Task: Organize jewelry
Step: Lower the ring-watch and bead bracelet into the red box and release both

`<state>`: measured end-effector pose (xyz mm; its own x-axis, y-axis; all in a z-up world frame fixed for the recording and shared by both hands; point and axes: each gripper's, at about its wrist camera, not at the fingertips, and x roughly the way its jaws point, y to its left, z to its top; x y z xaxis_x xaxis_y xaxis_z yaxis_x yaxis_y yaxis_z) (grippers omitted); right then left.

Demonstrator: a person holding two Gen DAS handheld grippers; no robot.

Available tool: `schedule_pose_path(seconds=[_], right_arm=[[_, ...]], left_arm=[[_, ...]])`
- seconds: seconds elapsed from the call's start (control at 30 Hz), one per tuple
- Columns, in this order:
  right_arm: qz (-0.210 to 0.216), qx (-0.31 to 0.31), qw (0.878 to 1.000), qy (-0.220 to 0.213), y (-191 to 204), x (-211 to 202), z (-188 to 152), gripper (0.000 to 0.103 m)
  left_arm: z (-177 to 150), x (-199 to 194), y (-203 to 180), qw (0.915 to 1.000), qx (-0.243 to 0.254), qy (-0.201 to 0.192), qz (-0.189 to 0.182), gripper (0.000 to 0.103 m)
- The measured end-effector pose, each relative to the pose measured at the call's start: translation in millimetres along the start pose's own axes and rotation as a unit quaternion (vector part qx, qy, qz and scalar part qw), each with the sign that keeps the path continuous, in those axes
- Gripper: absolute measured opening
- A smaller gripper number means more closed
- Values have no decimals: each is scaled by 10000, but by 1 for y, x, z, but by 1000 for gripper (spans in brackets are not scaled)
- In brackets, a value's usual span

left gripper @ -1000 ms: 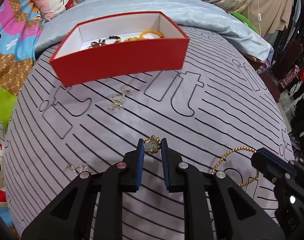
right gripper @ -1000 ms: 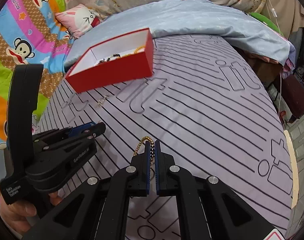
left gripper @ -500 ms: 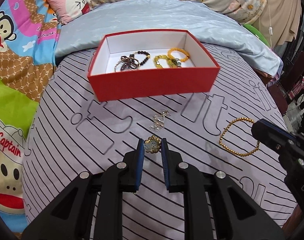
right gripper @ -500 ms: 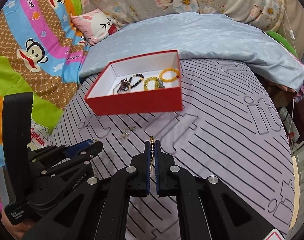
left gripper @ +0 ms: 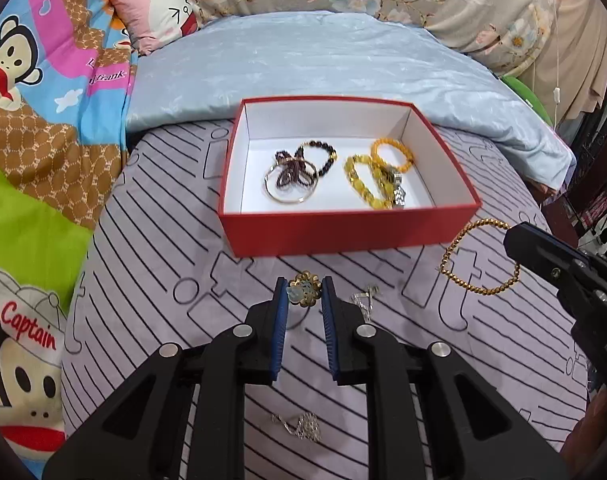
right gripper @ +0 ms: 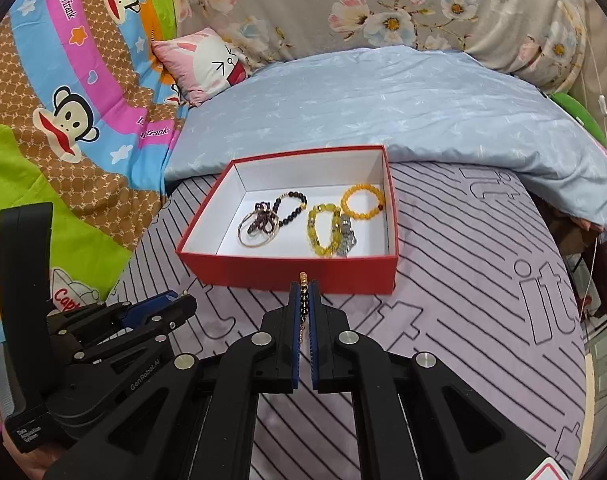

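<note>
A red box [left gripper: 343, 232] with a white inside stands on the lilac striped cover and holds several bracelets [left gripper: 367, 180]; it also shows in the right wrist view [right gripper: 295, 274]. My left gripper [left gripper: 303, 294] is shut on a gold flower brooch [left gripper: 303, 290], held above the cover just in front of the box. My right gripper [right gripper: 303, 292] is shut on a gold bead bracelet [right gripper: 302, 300], held up near the box's front wall. In the left wrist view the gold bead bracelet [left gripper: 455, 248] hangs from the right gripper [left gripper: 551, 264] at the right.
Two small silver pieces lie on the cover: one [left gripper: 365, 300] beside my left fingers, one [left gripper: 303, 428] nearer the camera. A light blue quilt [left gripper: 323, 60] lies behind the box. A cartoon blanket [left gripper: 35, 120] and pink pillow [left gripper: 155, 12] are at the left.
Both grippers have risen and come toward the red box with their pieces held. The box's inside now shows fully in both views.
</note>
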<state>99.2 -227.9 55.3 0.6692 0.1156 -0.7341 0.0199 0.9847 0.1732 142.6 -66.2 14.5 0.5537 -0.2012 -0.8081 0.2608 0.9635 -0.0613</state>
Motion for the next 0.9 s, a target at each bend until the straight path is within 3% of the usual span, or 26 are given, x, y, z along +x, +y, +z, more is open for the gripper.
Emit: schedule_pose_path(seconds=[0.53, 0.9], right_arm=[[89, 13, 9998, -193, -1, 50, 67, 3], [78, 50, 9999, -87, -9, 87, 83, 3]], left_arm=[[77, 33, 9, 9993, 63, -333, 152, 16], [102, 67, 6, 9993, 86, -308, 169, 16]])
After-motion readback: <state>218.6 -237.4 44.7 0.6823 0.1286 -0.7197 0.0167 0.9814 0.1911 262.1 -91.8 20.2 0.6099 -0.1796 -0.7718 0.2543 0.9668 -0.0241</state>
